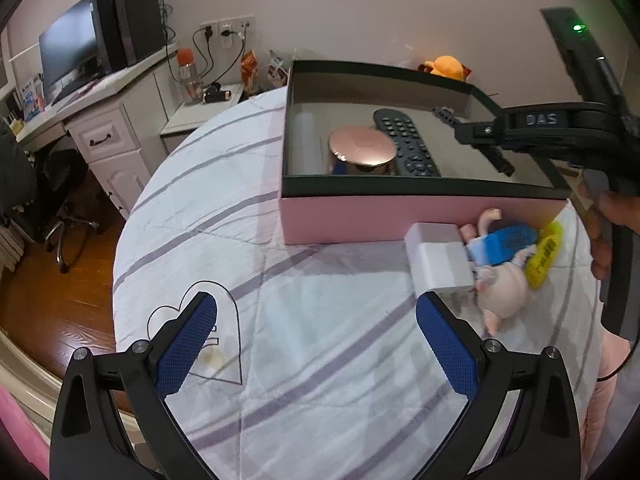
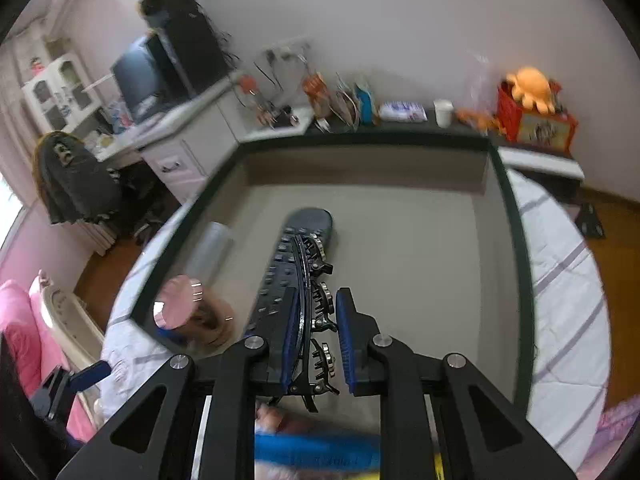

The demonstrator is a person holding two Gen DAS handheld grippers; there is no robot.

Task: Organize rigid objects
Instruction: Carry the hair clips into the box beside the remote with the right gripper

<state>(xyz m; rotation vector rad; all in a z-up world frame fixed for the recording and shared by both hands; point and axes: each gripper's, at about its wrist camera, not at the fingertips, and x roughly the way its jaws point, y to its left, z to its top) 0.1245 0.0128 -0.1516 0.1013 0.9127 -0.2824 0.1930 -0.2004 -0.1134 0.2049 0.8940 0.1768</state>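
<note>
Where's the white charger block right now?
In the left wrist view the white charger block lies on the bed sheet, right of centre, in front of the pink box and against the small pig plush.

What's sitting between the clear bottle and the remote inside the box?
In the left wrist view, the rose-gold lidded jar stands between the clear bottle and the remote, at the box's near wall.

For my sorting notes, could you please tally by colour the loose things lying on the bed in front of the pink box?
White: 1, the white block
Blue: 1, the blue case
Yellow: 1, the yellow tag
Pink: 1, the pink doll
Total: 4
</note>
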